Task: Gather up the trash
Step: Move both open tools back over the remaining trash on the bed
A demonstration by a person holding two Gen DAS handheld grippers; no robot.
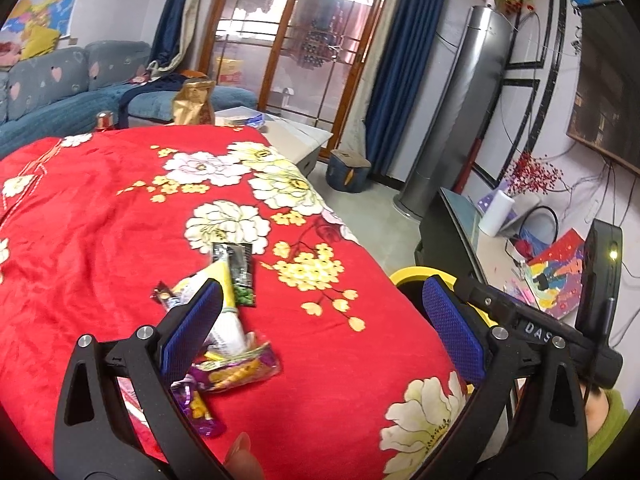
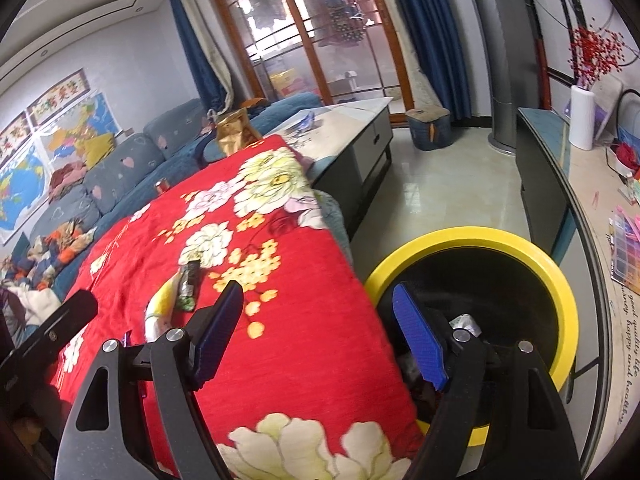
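Both grippers gape wide and hold nothing: the left gripper point(image 1: 326, 332) hangs over a heap of snack wrappers point(image 1: 224, 320) on the red floral blanket point(image 1: 100, 240); the right gripper point(image 2: 320, 332) straddles the blanket's edge and the yellow-rimmed bin point(image 2: 568, 280), seemingly holding some trash. Slick, overlapping wrappers could slip from the pads.

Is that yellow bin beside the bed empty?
Not empty. Inside the yellow bin, silvery and dark crumpled scraps lie at the bottom; how full it is cannot be told.
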